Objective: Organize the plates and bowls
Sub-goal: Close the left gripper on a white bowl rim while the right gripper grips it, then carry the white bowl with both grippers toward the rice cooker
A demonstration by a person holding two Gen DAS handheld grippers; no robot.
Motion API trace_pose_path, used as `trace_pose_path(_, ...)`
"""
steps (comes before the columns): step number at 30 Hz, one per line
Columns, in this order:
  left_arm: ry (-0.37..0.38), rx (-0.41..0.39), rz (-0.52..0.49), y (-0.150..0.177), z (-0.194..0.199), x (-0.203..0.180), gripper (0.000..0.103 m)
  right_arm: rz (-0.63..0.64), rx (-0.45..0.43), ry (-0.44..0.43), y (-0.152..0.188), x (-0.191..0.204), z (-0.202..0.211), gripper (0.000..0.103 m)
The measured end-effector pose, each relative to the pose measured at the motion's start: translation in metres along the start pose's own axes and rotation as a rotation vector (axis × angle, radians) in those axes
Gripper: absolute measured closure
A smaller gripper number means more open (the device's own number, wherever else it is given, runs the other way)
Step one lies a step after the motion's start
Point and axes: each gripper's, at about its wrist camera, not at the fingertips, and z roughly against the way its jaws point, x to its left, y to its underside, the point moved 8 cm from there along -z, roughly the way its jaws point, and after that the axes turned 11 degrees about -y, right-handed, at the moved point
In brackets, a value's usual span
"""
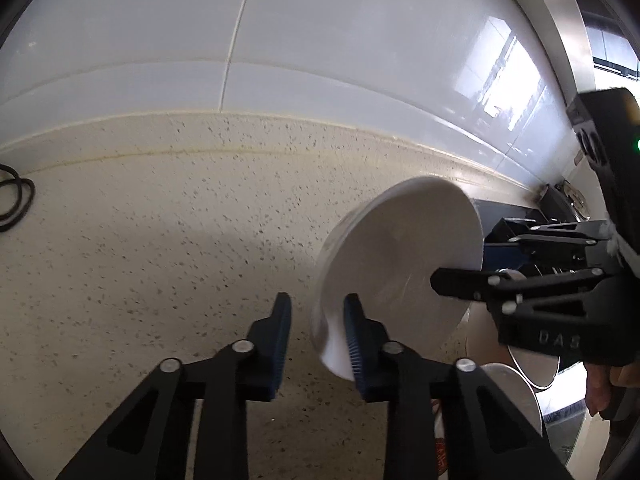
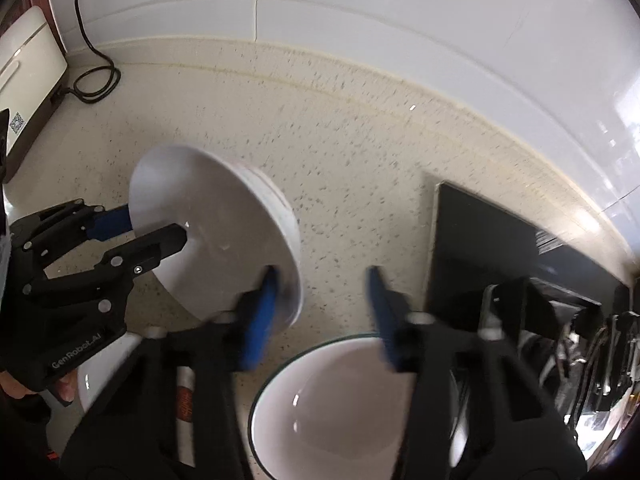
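Note:
A white bowl [image 1: 396, 256] hangs tilted on its side above the speckled countertop [image 1: 160, 240]. In the left wrist view a black gripper from the right clamps its rim, while this camera's own gripper [image 1: 316, 312] stands open just left of the bowl. In the right wrist view the same bowl [image 2: 216, 232] is clamped at its rim by a black gripper from the left. This camera's own gripper [image 2: 322, 280] is open, its left finger [image 2: 264, 300] beside the bowl. A second white bowl [image 2: 328, 408] with a dark rim sits upright below.
A black dish rack [image 2: 500, 248] stands at the right against the white tiled wall [image 2: 400, 20]. A white appliance [image 2: 24, 76] and a looped black cord [image 2: 94, 84] lie at the far left. More plates [image 1: 532, 360] lie at the lower right.

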Motion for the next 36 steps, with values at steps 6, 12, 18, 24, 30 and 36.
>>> trace_pose_path(6,0.033,0.014,0.015,-0.001,-0.009,-0.006,0.094,0.009,0.009,-0.04,0.0,0.008,-0.004,0.088)
trace_pose_path(12,0.055,0.014,0.079,-0.004,-0.007,0.007,0.096,-0.001,-0.011,-0.084,-0.003,0.014,-0.001,0.089)
trace_pose_path(18,0.049,-0.022,0.093,-0.011,0.012,0.014,0.096,-0.006,-0.063,-0.092,-0.01,0.023,0.014,0.089)
trace_pose_path(24,0.003,-0.069,0.088,-0.016,0.047,0.025,0.096,-0.001,-0.11,-0.106,-0.013,0.044,0.038,0.089)
trace_pose_path(30,-0.055,-0.092,0.116,-0.021,0.061,0.046,0.096,0.029,-0.134,-0.123,-0.02,0.075,0.05,0.089)
trace_pose_path(36,-0.06,-0.117,0.141,-0.014,0.088,0.067,0.096,0.024,-0.149,-0.165,-0.025,0.092,0.051,0.089)
